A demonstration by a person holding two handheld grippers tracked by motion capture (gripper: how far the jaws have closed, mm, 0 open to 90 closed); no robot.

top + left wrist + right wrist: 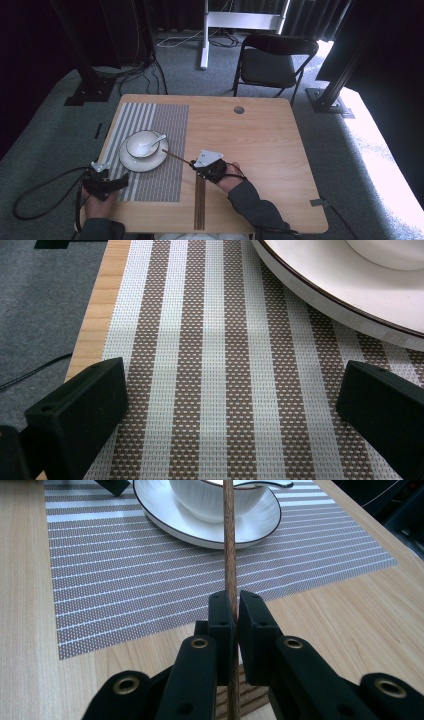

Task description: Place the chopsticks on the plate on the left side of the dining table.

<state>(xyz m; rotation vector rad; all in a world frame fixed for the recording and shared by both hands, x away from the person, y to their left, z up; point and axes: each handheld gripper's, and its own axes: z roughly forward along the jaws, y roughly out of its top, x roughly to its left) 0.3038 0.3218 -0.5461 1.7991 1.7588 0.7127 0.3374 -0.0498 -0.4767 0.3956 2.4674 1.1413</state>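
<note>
**A:** High view, item one: right gripper (196, 164), held in the person's right hand (227, 176) near the table's front middle. Condition?

**B:** Jaws pressed together on a single brown chopstick (176, 157). In the right gripper view the right gripper (235, 612) pinches the chopstick (230, 545) low on its shaft; the stick runs straight ahead toward the plate. In the high view its far tip lies just beside the plate's rim, over the placemat.

**A:** Item two: remaining chopsticks?

**B:** Bundle of chopsticks (200, 207) lying flat on the wooden table (260, 145), just beside the placemat's right edge, under the right hand.

**A:** Item three: left gripper (107, 186)?

**B:** Jaws spread wide, holding nothing, over the striped placemat (215, 365) at its front left corner. White plate (320, 285) ahead of it, apart.

**A:** Item four: tableware?

**B:** White bowl (142, 144) on the plate (131, 161), a white spoon (156, 142) resting in the bowl.
</note>
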